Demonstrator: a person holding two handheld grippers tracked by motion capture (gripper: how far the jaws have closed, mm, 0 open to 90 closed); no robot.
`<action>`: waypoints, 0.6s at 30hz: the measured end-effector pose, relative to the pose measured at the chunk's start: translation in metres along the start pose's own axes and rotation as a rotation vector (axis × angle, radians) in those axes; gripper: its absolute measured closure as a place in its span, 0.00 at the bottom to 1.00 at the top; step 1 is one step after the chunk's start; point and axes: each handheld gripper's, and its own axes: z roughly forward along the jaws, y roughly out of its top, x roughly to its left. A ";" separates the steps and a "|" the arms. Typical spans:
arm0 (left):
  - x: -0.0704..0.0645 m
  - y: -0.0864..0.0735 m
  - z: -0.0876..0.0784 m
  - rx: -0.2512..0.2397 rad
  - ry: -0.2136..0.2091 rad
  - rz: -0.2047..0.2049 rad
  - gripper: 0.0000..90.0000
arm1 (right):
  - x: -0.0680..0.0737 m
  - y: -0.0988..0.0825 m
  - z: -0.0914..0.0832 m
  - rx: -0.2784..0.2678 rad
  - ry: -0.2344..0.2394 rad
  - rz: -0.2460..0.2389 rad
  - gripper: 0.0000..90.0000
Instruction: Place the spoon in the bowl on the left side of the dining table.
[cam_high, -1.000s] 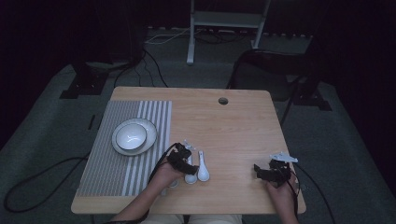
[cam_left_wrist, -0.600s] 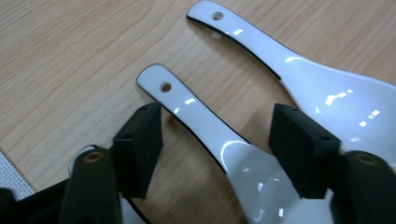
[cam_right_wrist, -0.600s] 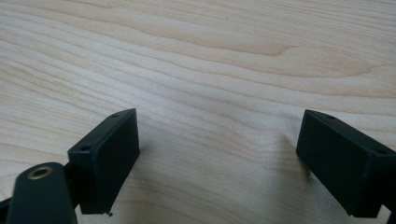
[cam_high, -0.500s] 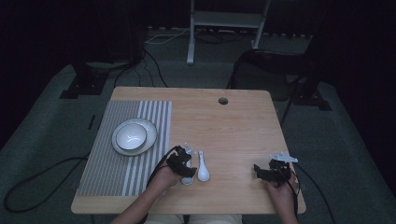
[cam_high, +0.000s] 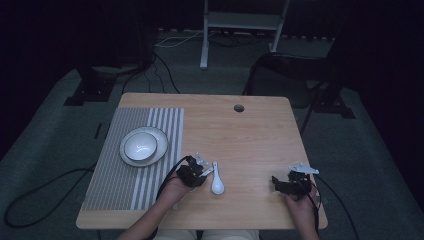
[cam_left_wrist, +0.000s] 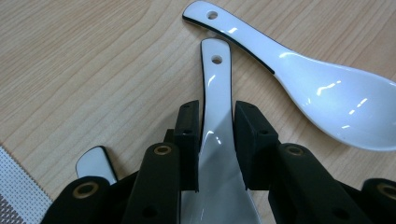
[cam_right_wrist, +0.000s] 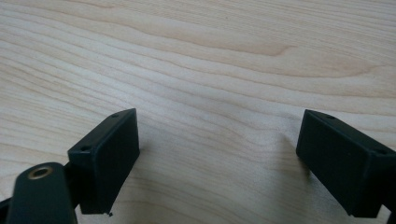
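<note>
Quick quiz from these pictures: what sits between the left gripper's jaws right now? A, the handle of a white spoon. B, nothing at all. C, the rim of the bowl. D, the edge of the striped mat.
A: in the left gripper view the left gripper has its two black jaws on either side of a white spoon's handle, pressing on it, with a second spoon lying free beside it.

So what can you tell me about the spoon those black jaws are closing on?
The spoon is a glossy white soup spoon, ceramic by its look, with a dark rim and a small hole near the handle's end. It lies on the wooden table, handle pointing away from the left gripper, whose jaws have just been closing and now sit against both sides of the handle. A second, similar spoon lies just beyond it; whether the two handles touch is unclear.
</note>
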 end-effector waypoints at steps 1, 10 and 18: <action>0.000 0.000 0.000 0.003 0.000 0.006 0.81 | 0.000 0.000 0.000 0.000 0.000 0.000 0.14; 0.000 0.001 -0.002 0.015 0.002 0.009 0.82 | 0.000 0.000 0.000 0.000 0.000 0.000 0.14; -0.003 0.008 -0.002 0.065 0.006 0.065 0.82 | 0.000 0.000 0.000 0.000 0.000 0.000 0.14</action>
